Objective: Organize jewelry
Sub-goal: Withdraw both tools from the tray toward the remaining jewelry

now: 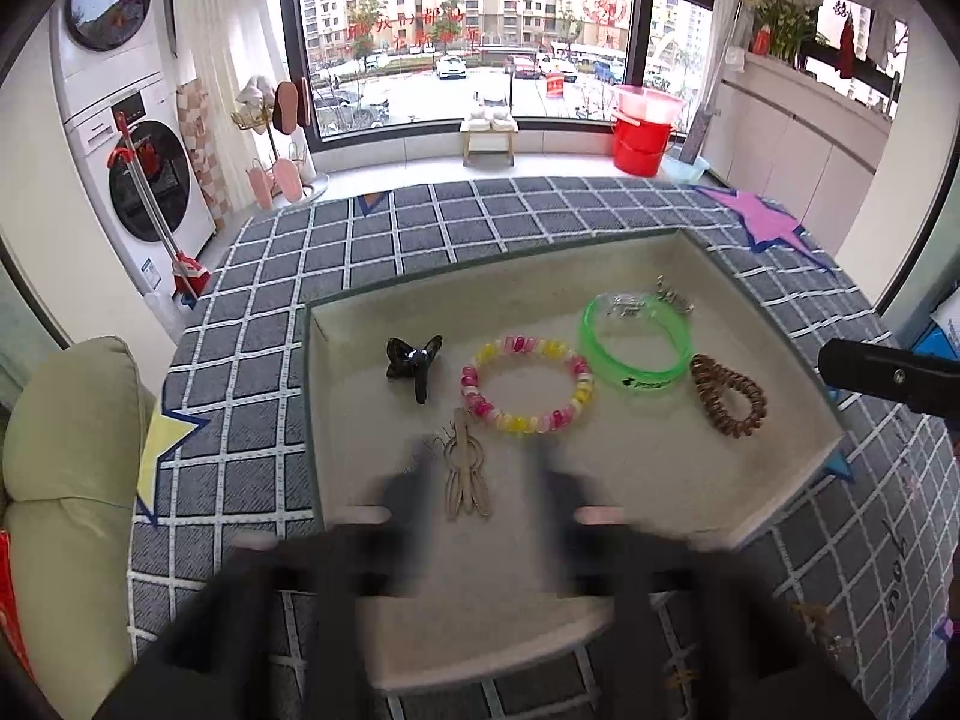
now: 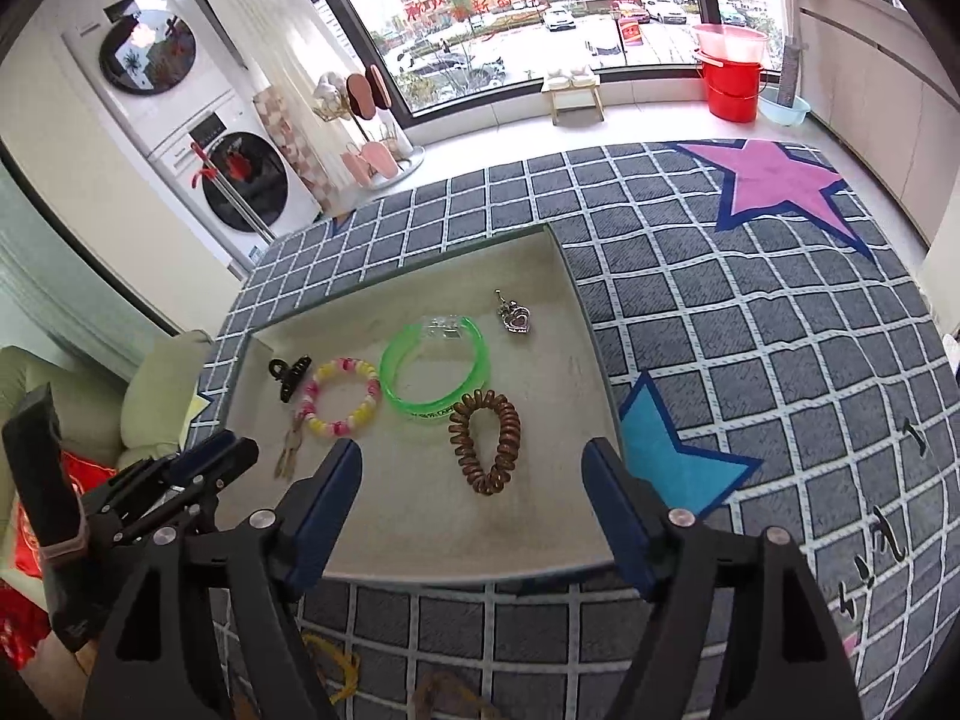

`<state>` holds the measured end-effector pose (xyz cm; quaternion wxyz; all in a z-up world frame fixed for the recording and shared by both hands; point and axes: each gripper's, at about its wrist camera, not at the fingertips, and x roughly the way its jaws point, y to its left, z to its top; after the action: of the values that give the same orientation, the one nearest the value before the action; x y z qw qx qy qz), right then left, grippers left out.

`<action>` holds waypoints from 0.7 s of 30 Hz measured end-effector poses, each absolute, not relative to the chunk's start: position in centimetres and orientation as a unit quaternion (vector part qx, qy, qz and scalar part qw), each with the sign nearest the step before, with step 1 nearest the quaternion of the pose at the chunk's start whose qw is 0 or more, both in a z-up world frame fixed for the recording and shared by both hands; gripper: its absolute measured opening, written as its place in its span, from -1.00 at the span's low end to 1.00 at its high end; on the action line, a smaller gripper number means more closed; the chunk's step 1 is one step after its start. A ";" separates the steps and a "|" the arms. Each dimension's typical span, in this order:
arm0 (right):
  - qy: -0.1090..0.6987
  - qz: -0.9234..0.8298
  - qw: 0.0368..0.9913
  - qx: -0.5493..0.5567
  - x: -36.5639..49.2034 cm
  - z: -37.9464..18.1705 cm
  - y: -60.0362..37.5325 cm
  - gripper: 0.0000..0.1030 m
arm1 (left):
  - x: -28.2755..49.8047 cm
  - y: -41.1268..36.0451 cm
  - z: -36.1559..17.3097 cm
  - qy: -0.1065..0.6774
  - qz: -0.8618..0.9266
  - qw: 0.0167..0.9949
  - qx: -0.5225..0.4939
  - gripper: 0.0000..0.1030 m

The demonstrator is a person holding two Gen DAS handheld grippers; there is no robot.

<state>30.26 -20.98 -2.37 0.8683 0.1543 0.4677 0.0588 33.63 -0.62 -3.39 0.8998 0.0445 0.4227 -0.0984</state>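
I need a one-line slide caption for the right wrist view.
Open right gripper above a beige tray holding a brown coil hair tie, green bangle and beaded bracelet.

You face red Chinese characters pasted across the window pane (image 1: 414, 30), too mirrored and blurred to read. The green bangle (image 1: 636, 342) carries small black lettering you cannot make out, and black brush characters mark the checked rug (image 2: 888, 546).

red bucket (image 1: 641, 144) | stacked washers (image 1: 129, 138) | wooden stool (image 1: 489, 141) | pink star (image 2: 780, 183)
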 end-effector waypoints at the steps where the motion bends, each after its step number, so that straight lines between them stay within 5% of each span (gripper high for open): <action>1: 0.466 0.057 0.869 0.155 30.0 -2.2 -21.0 0.54 | 33.3 -0.4 -3.0 0.415 -0.093 0.904 0.043 1.00; 7: 0.459 0.053 0.873 0.159 27.9 -1.4 -21.3 0.60 | 31.1 0.0 -1.7 0.407 -0.097 0.907 0.040 1.00; 10: 0.455 0.056 0.874 0.163 26.9 -1.3 -21.6 0.81 | 29.9 0.0 -1.6 0.412 -0.097 0.905 0.038 1.00; 21: 0.413 0.043 0.897 0.154 22.6 -0.6 -22.1 0.81 | 25.8 -0.5 -2.4 0.431 -0.112 0.894 0.037 1.00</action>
<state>22.64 -22.09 -0.62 0.8966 0.1537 0.4131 0.0432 25.76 -0.55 -2.41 0.8944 0.0372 0.4314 -0.1123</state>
